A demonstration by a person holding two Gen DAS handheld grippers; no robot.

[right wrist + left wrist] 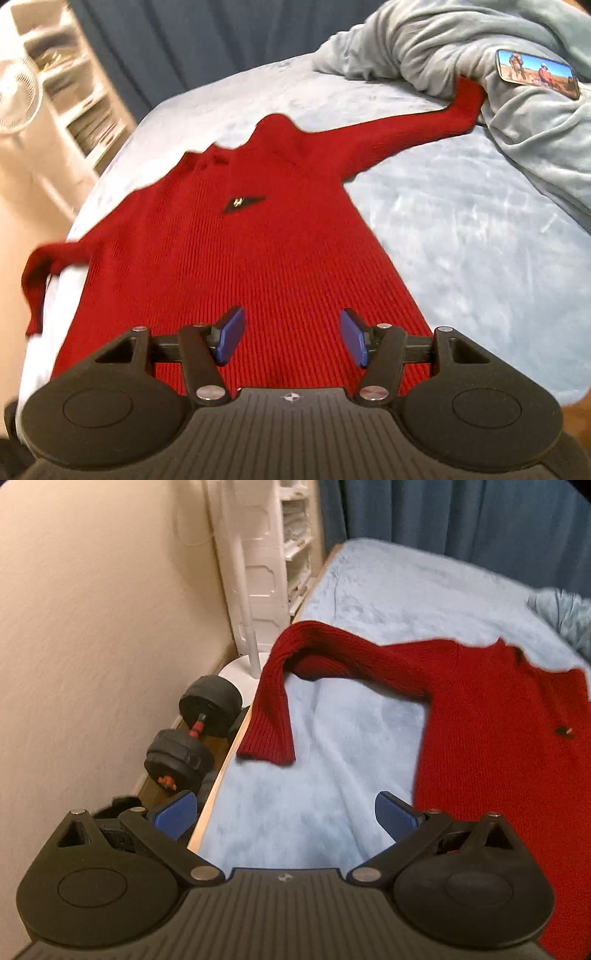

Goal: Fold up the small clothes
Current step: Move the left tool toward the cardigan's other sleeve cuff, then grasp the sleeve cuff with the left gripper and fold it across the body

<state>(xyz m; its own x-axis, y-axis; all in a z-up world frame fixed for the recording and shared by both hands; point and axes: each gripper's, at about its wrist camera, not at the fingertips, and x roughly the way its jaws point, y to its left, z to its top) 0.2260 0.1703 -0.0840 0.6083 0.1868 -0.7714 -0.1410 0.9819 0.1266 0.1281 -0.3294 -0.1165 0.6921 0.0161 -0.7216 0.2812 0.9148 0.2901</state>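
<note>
The red sweater (236,266) lay flat on the bed (461,229) — its length running straight ahead of the right tool (291,338), the bent sleeve (271,709) ahead of the left tool (286,818) — both tools apart, empty.

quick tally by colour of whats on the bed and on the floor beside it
red: 1, the sweater
grey-blue: 1, the bunched blanket
multicoloured: 1, the phone lying on that blanket
black: 1, the dumbbell on the floor
white: 1, the fan base
total: 5
</note>
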